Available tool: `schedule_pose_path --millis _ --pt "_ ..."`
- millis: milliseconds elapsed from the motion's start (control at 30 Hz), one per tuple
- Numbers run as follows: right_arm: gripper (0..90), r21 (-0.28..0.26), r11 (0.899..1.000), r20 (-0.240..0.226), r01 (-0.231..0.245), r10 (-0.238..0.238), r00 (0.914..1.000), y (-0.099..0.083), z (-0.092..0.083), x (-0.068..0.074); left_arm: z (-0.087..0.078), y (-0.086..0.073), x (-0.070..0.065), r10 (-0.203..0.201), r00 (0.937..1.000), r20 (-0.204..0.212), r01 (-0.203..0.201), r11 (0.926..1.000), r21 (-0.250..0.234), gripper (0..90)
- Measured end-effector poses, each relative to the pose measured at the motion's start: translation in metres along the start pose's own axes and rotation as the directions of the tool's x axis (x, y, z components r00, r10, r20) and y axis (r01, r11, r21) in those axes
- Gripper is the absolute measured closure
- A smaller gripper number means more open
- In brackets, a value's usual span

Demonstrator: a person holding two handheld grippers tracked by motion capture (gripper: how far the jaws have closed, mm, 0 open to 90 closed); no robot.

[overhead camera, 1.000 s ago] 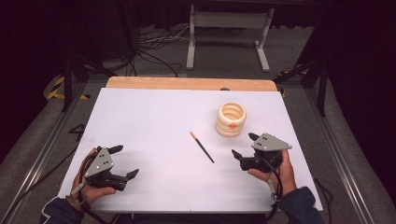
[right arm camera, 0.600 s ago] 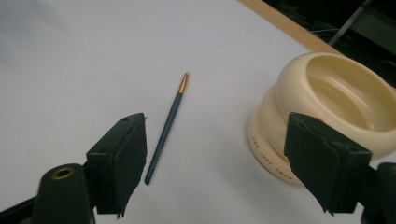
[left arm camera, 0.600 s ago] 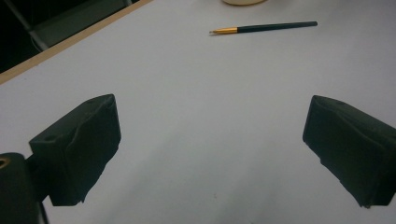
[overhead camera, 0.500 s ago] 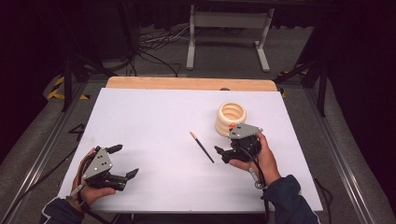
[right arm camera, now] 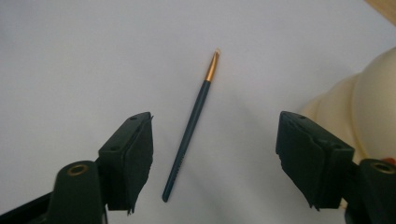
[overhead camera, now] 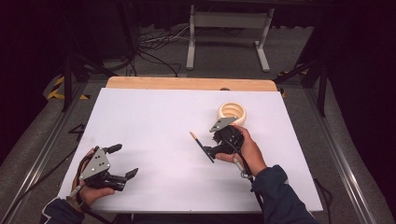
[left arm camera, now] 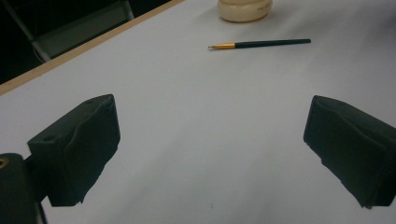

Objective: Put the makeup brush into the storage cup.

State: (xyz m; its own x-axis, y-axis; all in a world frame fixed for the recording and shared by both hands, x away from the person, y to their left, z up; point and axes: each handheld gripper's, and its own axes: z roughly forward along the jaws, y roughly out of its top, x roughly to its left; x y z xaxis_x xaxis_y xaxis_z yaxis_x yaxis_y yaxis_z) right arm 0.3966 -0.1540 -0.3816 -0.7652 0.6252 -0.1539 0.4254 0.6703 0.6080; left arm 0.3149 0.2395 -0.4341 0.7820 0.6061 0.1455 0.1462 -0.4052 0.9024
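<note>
Your right gripper (right arm camera: pixel 215 163) hangs over the thin dark-handled brush with a gold ferrule and pale tip (right arm camera: pixel 190 126), which lies flat on the white table sheet (overhead camera: pixel 154 121) between its jaws. Those jaws have just been narrowing yet stand spread, neither pad touching the handle. The cream ribbed ceramic holder (overhead camera: pixel 231 112) sits just beyond your right hand (overhead camera: pixel 247 150) (near the table's far edge). Your left gripper (overhead camera: pixel 119 161) rests at the near left, jaws wide apart with nothing between them.
</note>
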Motion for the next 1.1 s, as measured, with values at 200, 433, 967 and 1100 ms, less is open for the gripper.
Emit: schedule_pose_path --millis 200,433,967,1100 --pt "37.4 0.080 0.997 -0.023 0.008 -0.006 0.9997 0.014 0.016 0.003 0.002 0.000 -0.001 0.006 1.0000 0.006 -0.006 0.9999 0.015 4.8" --pt "45.2 0.171 0.985 -0.062 -0.007 0.018 0.9979 0.025 0.039 0.007 0.000 0.000 -0.002 0.004 0.9999 0.010 -0.004 0.9999 0.014 4.8" --pt "67.8 0.341 0.939 -0.071 -0.048 0.077 0.9945 0.033 0.082 -0.007 -0.001 -0.001 -0.002 0.010 0.9995 0.031 -0.011 0.9995 0.031 4.8" --pt "79.6 0.347 0.936 -0.078 -0.066 0.099 0.9921 0.034 0.083 -0.009 -0.001 -0.001 -0.002 0.009 0.9993 0.036 -0.010 0.9996 0.026 4.9"
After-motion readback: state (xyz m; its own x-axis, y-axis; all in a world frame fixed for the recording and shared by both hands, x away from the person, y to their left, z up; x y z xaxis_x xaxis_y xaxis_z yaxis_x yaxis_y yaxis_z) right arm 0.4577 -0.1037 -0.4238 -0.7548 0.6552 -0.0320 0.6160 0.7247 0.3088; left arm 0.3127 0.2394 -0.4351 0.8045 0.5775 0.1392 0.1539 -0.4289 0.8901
